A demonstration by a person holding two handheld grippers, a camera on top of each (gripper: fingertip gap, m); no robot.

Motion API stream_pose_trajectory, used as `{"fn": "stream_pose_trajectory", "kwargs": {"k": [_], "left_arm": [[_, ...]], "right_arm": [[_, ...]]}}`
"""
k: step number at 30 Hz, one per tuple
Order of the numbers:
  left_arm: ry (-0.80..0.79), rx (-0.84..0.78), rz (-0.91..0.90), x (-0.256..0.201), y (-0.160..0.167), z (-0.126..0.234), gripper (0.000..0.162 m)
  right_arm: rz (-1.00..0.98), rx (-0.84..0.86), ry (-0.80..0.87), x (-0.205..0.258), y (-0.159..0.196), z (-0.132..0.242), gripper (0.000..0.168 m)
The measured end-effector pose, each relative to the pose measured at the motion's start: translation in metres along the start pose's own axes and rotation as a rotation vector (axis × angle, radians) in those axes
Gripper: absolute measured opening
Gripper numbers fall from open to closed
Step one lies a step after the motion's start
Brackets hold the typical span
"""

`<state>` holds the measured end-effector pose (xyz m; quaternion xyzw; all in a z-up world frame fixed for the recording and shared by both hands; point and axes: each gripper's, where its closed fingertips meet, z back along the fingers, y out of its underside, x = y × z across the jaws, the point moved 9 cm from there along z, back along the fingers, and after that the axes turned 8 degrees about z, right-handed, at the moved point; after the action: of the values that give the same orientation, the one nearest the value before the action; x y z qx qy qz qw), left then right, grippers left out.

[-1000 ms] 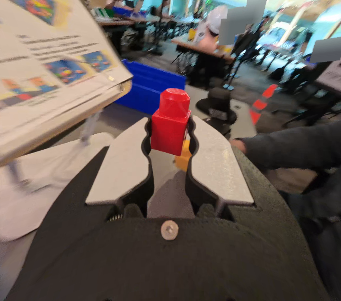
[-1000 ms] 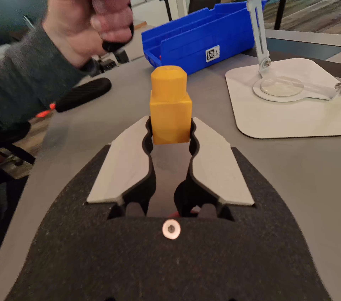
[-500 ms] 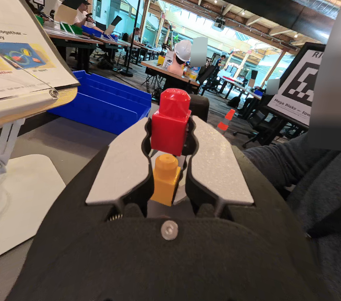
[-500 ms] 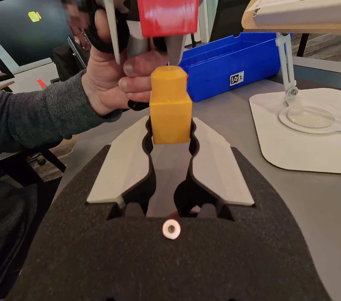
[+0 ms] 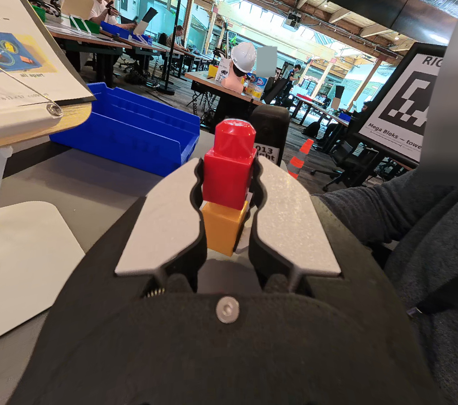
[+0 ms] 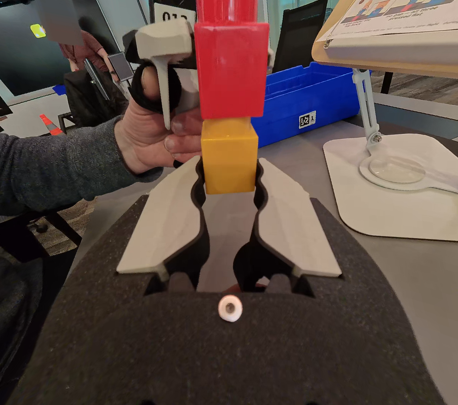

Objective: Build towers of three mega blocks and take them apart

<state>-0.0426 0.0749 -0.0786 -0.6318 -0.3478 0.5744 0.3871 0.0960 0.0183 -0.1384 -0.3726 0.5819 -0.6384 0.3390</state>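
Observation:
My left gripper (image 5: 226, 177) is shut on a red block (image 5: 228, 177) with one round stud on top. My right gripper (image 6: 229, 177) is shut on a yellow block (image 6: 229, 162). The red block (image 6: 230, 65) sits directly on top of the yellow block (image 5: 223, 227), their faces touching, held in the air above the grey table (image 6: 371, 281). In the right wrist view the left gripper (image 6: 163, 51) and the hand holding it show to the left of the red block. The yellow block's stud is hidden inside the red block.
A blue bin (image 6: 309, 98) stands at the back of the table; it also shows in the left wrist view (image 5: 128, 130). A white stand base (image 6: 396, 194) carries a tilted board with an instruction sheet (image 6: 396, 8). A black camera post (image 5: 270, 130) stands behind the blocks. Tip to tip, the grippers are about 7 cm apart.
The left gripper has come down with the red block onto the yellow block. Half a second ago the red block hung above the yellow stud; now the two are pressed together.

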Motion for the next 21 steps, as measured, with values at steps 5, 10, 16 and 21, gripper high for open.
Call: {"fn": "stream_pose_trajectory", "kwargs": {"k": [5, 10, 16, 21], "left_arm": [[0.021, -0.004, 0.01, 0.0018, 0.0021, -0.0024, 0.037], [0.037, 0.0, -0.007, -0.0002, 0.0031, -0.0026, 0.037], [0.053, 0.033, -0.03, -0.0017, 0.0011, -0.0004, 0.037], [0.059, 0.057, -0.029, -0.0008, 0.002, 0.0, 0.037]], "right_arm": [[0.005, 0.005, 0.007, -0.001, -0.0022, 0.0026, 0.037], [0.016, 0.014, 0.0, 0.0004, -0.0032, 0.0024, 0.037], [0.007, 0.007, -0.022, 0.0025, -0.0046, 0.0022, 0.036], [0.01, 0.021, -0.027, 0.0033, -0.0048, 0.0021, 0.036]]}}
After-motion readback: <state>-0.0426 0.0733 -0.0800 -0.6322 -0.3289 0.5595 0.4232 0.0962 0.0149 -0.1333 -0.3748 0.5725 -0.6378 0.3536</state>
